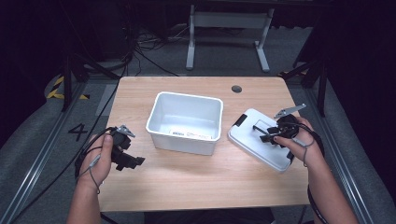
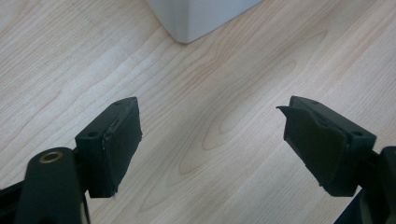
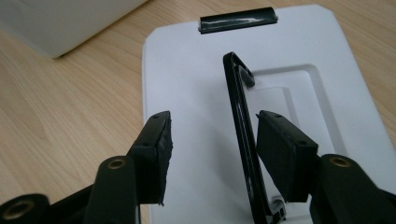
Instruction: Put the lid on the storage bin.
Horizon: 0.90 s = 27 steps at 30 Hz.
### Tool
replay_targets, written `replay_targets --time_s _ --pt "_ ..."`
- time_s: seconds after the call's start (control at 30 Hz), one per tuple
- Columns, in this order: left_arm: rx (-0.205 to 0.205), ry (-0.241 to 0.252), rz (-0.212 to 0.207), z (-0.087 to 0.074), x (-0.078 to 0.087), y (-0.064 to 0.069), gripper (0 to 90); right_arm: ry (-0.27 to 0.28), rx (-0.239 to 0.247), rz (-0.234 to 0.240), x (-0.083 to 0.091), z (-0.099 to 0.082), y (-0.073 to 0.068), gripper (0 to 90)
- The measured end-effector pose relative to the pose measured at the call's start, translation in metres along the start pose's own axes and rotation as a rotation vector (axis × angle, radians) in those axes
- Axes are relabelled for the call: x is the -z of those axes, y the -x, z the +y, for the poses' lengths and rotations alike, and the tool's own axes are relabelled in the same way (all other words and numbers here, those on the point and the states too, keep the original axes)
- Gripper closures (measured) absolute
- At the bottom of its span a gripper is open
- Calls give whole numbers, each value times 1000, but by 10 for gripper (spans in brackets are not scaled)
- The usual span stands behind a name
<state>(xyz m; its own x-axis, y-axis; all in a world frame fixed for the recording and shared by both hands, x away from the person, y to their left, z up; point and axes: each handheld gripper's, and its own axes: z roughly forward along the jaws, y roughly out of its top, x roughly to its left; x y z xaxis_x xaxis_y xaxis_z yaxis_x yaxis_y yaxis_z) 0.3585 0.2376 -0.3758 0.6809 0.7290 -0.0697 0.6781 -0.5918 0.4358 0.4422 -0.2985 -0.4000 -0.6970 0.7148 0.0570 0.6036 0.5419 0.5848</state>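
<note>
The lid (image 1: 259,138) lies flat on the wooden table (image 1: 196,179), to the right of the white tub (image 1: 186,122) and apart from it, turned at a slant to the table's edge. It is white, with a black clip (image 3: 238,20) at its far end and a thin black handle (image 3: 243,135) standing up from a shallow sunken panel in its middle.

The right tool (image 1: 270,135) sits over the lid, held by the person's right hand (image 1: 299,140). Its jaws are parted and straddle the raised handle (in the right gripper view the handle stands close against the right-hand jaw, with a clear gap to the left-hand one); whether that jaw touches the handle cannot be told.

The left tool (image 1: 128,161) is held in the left hand (image 1: 100,156) near the table's left front, low over bare wood. Its jaws are spread wide with nothing between them, and a corner of the tub shows beyond them in the left gripper view.

The tub stands upright and open near the table's middle, with a small label on its floor.
</note>
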Motion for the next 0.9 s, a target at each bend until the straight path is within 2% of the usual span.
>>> replay_targets --time_s 0.27,0.4,0.53,0.6,0.73,0.9 --pt "-11 -12 3 0 -2 -1 196 -53 -1 -27 -19 -7 9 467" --pt "-4 -15 5 0 -3 0 197 -69 3 -37 -24 -10 13 493" --pt "-3 -19 4 1 -4 0 197 -98 26 -47 -25 -12 16 605" --pt "-4 -20 5 1 -4 0 198 -105 4 -49 -23 -12 16 675" --pt "-1 -20 7 0 -4 0 198 -93 18 -62 -20 -11 17 779" --pt "-3 -23 7 0 -4 0 198 -76 37 -102 -17 -12 19 814"
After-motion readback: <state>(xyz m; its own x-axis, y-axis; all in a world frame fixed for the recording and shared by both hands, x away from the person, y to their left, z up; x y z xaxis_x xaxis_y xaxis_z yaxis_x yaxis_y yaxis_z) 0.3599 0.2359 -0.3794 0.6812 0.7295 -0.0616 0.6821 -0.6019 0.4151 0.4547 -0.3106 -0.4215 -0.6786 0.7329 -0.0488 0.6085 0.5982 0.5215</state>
